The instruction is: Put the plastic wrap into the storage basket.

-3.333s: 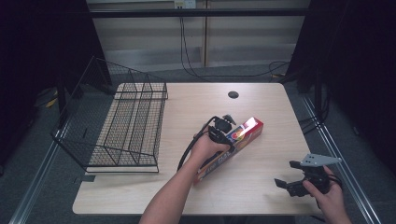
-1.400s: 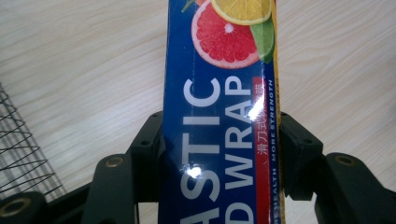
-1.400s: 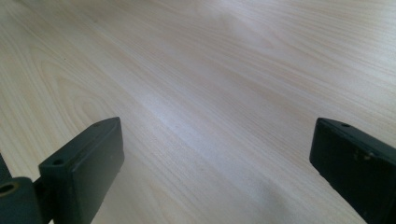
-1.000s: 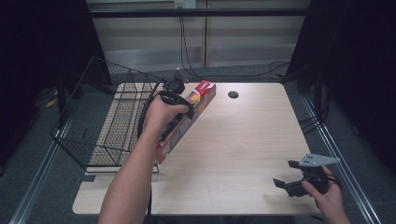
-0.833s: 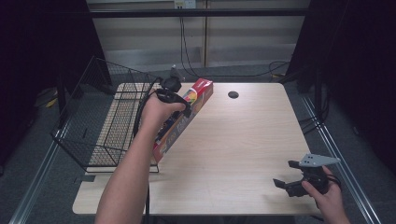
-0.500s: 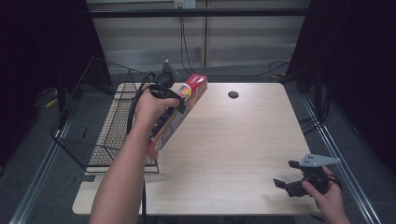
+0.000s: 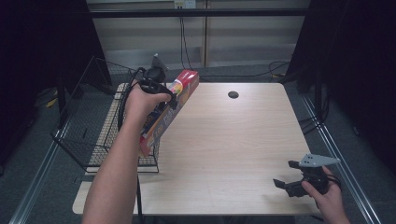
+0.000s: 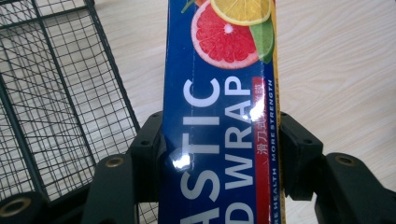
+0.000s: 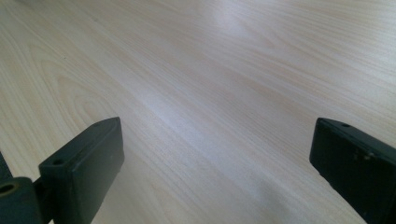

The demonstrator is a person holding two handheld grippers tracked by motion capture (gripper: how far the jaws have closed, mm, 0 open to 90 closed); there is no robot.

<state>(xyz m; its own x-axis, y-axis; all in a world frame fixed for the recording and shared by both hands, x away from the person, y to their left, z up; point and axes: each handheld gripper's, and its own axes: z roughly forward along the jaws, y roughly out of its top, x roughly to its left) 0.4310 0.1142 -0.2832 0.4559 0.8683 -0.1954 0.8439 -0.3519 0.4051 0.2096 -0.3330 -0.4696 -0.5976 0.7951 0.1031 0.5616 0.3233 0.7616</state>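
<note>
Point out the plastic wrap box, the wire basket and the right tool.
plastic wrap box (image 8: 219, 116): left gripper view, printed blue face.
wire basket (image 7: 100, 135): high view, floor mesh.
right tool (image 7: 286, 175): high view, between its open jaws.

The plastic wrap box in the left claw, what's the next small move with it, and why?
Probably carry it a little further left and lower it into the wire basket. The left claw is shut on the plastic wrap box, which hangs tilted over the basket's right edge, partly above the table. The right claw rests open near the table's right corner, so it seems uninvolved.
</note>
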